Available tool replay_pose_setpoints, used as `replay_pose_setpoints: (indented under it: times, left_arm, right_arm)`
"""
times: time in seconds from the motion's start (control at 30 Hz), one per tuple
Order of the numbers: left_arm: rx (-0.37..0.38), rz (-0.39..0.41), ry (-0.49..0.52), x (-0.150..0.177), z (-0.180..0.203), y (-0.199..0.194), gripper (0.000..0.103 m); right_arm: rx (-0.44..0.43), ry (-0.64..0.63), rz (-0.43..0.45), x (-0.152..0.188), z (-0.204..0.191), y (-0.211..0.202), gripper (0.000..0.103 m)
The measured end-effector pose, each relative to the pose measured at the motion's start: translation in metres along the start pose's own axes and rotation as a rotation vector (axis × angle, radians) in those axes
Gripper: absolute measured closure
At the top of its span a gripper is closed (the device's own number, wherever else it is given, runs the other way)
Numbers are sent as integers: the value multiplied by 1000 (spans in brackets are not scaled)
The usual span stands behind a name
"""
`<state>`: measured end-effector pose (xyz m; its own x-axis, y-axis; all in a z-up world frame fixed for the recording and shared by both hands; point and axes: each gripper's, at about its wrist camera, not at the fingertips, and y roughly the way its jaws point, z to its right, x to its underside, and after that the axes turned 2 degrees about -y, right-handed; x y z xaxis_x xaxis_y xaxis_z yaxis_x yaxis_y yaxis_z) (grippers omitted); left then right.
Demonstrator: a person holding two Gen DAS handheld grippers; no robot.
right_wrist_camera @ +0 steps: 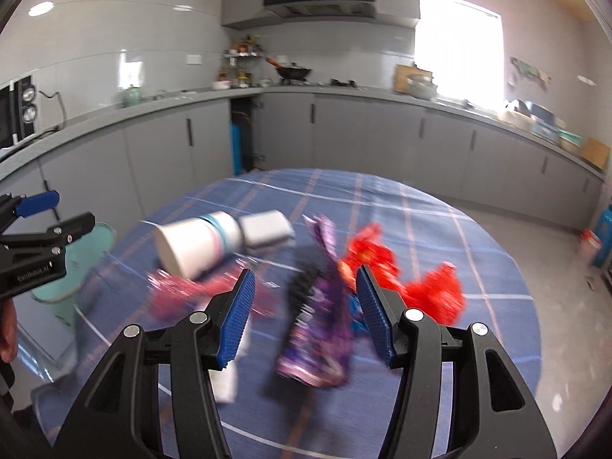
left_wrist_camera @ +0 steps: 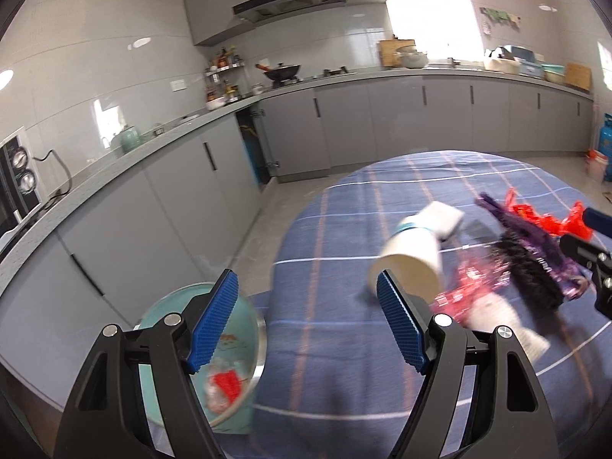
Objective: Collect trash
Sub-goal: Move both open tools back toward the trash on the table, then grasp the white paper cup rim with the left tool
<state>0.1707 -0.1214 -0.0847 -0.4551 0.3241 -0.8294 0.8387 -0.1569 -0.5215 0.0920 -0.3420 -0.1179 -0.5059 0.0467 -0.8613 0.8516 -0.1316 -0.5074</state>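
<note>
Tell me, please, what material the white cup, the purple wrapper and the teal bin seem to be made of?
White cup: probably paper, matte, with a thin rim and a plain cream inside.
Purple wrapper: probably plastic foil; it is crumpled with shiny highlights, though blur hides detail.
Teal bin: a smooth painted wall with a silvery rim, so perhaps metal; coated plastic is also possible.
</note>
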Motion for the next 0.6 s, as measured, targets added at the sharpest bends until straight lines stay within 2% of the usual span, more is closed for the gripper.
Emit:
replay_pose_setpoints:
  times: [0.2,0.4,0.53,0.6]
  left_arm:
    - [50,-16,26,-6,42,15,29]
    - [84,-47,35,-8,66,28,29]
    - [114,-97,26,-7,72,42,38]
    - [137,-120,13,-7,73,50,39]
  right_arm:
    - [30,28,-21,16,18,0,48]
    - [27,44,-20,21,26,0,45]
    - [19,57,-10,23,29,-4,43]
    - [19,58,-4,22,28,-4,42]
